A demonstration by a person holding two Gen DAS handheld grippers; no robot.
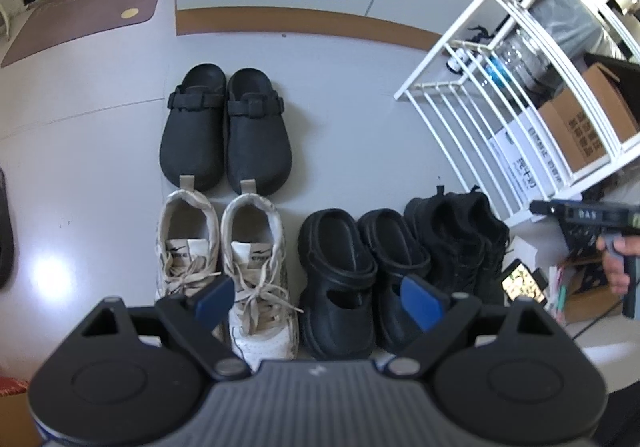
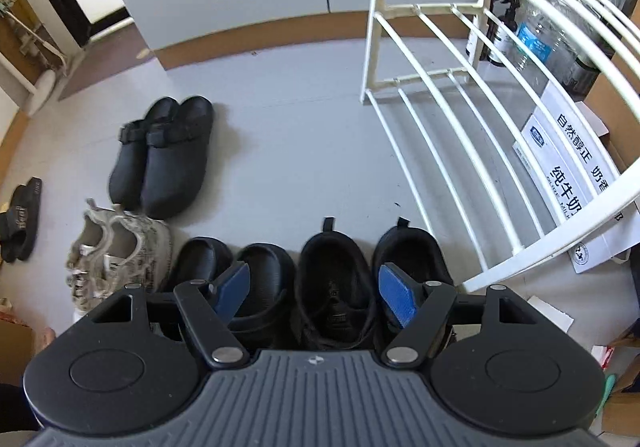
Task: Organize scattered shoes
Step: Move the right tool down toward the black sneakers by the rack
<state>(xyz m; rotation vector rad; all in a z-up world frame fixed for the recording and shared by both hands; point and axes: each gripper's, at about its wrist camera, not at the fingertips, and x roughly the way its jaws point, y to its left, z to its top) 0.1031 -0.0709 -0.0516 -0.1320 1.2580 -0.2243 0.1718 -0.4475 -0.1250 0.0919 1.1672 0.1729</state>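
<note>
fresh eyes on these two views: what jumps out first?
The shoes lined up in pairs on the pale floor: black clogs farthest out, and nearer, white sneakers, black slip-ons and black sneakers side by side. Next, the empty white rack standing to their right. Both the left hand-held gripper and right hand-held gripper hover open, holding nothing.

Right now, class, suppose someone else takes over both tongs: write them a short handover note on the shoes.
Left tongs: open, holding nothing, over the front row.
Right tongs: open, holding nothing, over the black sneakers.
Shoes: white sneakers, black slip-ons and black sneakers stand paired in a row; black clogs are paired behind the white sneakers.
Done: these four pairs lined up.
Left: black sandals lie apart at far left; the white rack shows no shoes.
</note>
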